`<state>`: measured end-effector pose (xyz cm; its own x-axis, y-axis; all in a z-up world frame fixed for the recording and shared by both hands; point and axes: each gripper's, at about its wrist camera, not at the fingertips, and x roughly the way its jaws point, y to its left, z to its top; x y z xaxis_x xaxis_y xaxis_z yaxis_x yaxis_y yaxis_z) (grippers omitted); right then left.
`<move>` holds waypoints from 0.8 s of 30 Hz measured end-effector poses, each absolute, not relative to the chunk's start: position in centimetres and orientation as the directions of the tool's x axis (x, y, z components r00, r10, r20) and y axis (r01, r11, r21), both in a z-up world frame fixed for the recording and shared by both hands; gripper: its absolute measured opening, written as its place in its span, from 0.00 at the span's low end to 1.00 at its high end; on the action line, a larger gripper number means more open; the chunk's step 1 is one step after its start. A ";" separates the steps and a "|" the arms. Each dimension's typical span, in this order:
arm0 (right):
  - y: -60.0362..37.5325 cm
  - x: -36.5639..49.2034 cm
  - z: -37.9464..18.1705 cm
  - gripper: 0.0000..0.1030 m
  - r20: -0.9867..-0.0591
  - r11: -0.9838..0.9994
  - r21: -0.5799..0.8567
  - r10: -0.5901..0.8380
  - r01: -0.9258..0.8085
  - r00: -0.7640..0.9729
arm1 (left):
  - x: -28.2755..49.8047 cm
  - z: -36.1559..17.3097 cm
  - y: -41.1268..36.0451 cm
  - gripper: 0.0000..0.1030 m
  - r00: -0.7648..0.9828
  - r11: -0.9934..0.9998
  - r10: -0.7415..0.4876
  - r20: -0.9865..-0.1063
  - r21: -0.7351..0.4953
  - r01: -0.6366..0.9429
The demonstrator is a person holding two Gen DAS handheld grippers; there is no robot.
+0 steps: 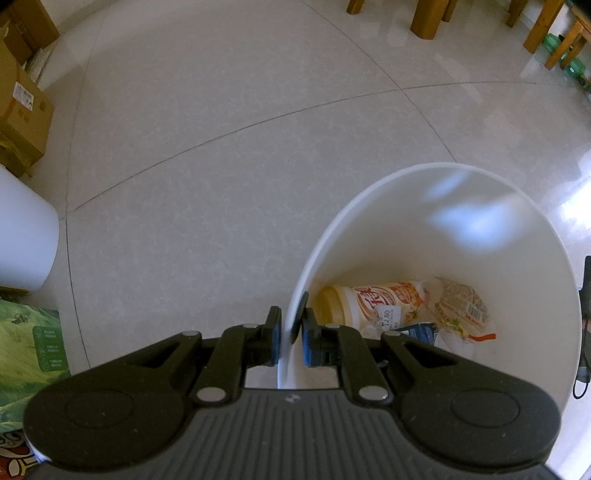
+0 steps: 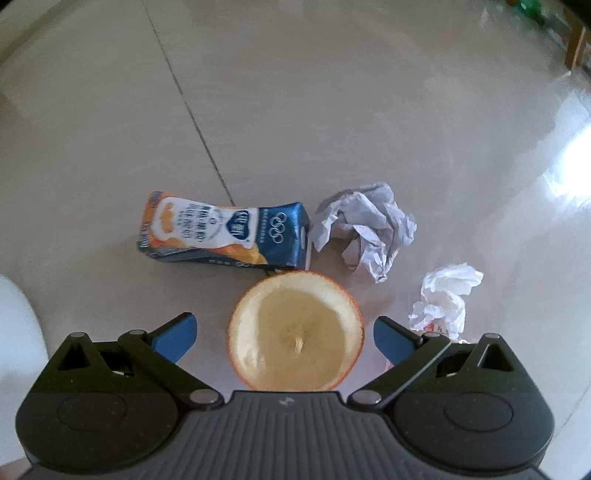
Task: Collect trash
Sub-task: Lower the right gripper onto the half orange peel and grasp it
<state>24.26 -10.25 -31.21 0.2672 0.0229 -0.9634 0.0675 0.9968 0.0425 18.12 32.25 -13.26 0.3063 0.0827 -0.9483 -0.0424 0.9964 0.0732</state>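
Observation:
My left gripper is shut on the rim of a white bin, one blue pad on each side of the wall. In the bin lie a cream bottle, a noodle packet and a blue carton corner. My right gripper is open and points down at the floor. A hollowed orange peel half lies between its fingers, untouched. Beyond it lie a crushed blue and orange drink carton, a crumpled grey paper ball and a white tissue wad.
Cardboard boxes stand at the left edge of the tiled floor, with a white container and a green bag below them. Wooden furniture legs stand at the far side. A white rounded object sits at the left.

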 end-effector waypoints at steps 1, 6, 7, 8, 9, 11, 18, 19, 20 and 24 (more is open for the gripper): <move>-10.4 24.4 -31.5 1.00 -0.965 0.996 0.040 0.018 0.079 0.262 | 18.1 -13.2 32.3 0.09 0.306 0.996 0.082 -0.948 0.073 -0.042; -11.0 24.6 -32.6 0.99 -0.969 0.993 0.062 0.036 0.101 0.245 | 18.0 -13.3 32.2 0.09 0.308 0.996 0.084 -0.948 0.075 -0.041; -11.1 24.6 -32.8 0.97 -0.970 0.993 0.065 0.039 0.100 0.241 | 18.0 -13.3 32.2 0.09 0.308 0.996 0.084 -0.948 0.074 -0.042; -11.0 24.6 -32.9 0.96 -0.971 0.994 0.061 0.037 0.096 0.236 | 18.0 -13.3 32.2 0.09 0.308 0.996 0.084 -0.948 0.075 -0.041; -10.9 24.6 -32.9 0.92 -0.973 0.994 0.058 0.036 0.091 0.230 | 17.9 -13.3 32.2 0.09 0.309 0.996 0.085 -0.947 0.077 -0.040; -11.1 25.1 -34.2 0.88 -0.977 0.995 0.057 0.038 0.083 0.212 | 17.9 -13.3 32.1 0.09 0.309 0.996 0.085 -0.947 0.076 -0.040; -10.7 24.6 -34.6 0.79 -0.983 0.998 0.029 0.017 0.063 0.182 | 17.9 -13.3 32.2 0.09 0.311 0.996 0.085 -0.947 0.077 -0.040; -10.7 24.4 -34.3 0.78 -0.984 0.998 0.027 0.016 0.062 0.177 | 17.9 -13.3 32.2 0.09 0.311 0.996 0.084 -0.947 0.076 -0.039; -10.6 24.3 -34.2 0.78 -0.985 0.998 0.023 0.013 0.054 0.175 | 17.9 -13.3 32.2 0.09 0.311 0.996 0.084 -0.947 0.075 -0.040; -10.6 23.6 -33.7 0.78 -0.987 0.999 0.027 0.021 0.034 0.161 | 17.9 -13.3 32.2 0.09 0.311 0.996 0.084 -0.947 0.076 -0.040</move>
